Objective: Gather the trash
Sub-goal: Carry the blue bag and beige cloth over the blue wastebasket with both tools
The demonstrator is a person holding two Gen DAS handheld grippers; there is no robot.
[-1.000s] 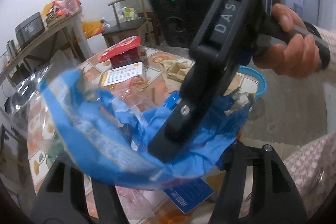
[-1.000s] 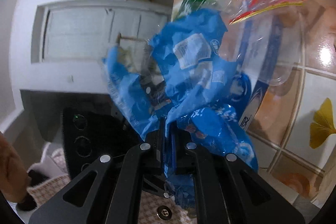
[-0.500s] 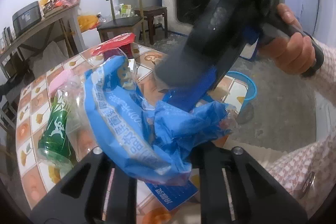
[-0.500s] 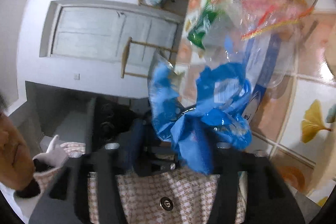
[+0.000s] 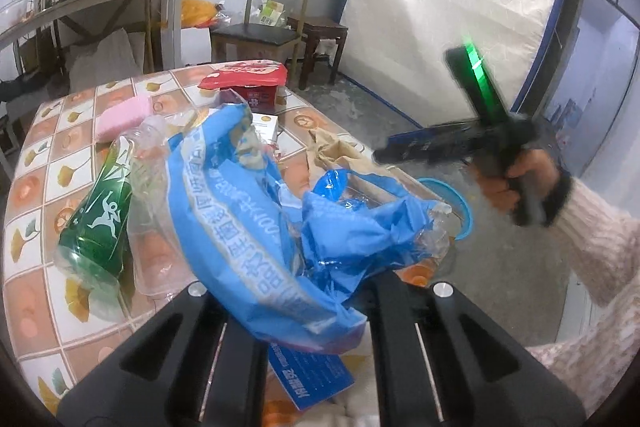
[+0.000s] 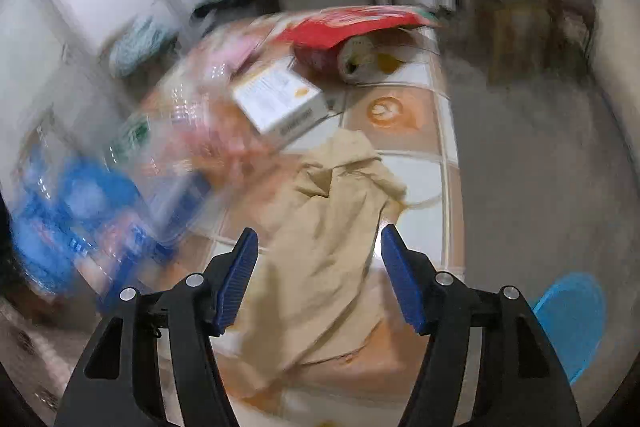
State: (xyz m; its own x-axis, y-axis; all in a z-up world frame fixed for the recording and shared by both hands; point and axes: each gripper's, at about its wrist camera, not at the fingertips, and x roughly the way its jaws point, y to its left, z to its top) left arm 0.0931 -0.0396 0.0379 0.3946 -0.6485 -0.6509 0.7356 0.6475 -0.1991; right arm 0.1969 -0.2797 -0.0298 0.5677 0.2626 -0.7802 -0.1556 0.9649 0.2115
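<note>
Blue bag [image 5: 256,227] handed over: my left tongs [image 5: 296,291] now clench it, right tongs [image 6: 318,275] released, empty. Brown paper [image 6: 320,259], bottle [image 5: 96,219], boxes remain on worktop [image 5: 36,171].

A: Who has the blue plastic bag [image 5: 256,227] now?

B: The left gripper [image 5: 296,311]. A second ago its jaws stood apart around the bag; now they are clamped on it.

A: And the right gripper [image 6: 316,267]?

B: It was pinching the bag's crumpled end. It has let go, its jaws now spread with nothing between them, and it has swung away to the right, over the crumpled brown paper [image 6: 320,239] on the tabletop [image 6: 416,163].
</note>
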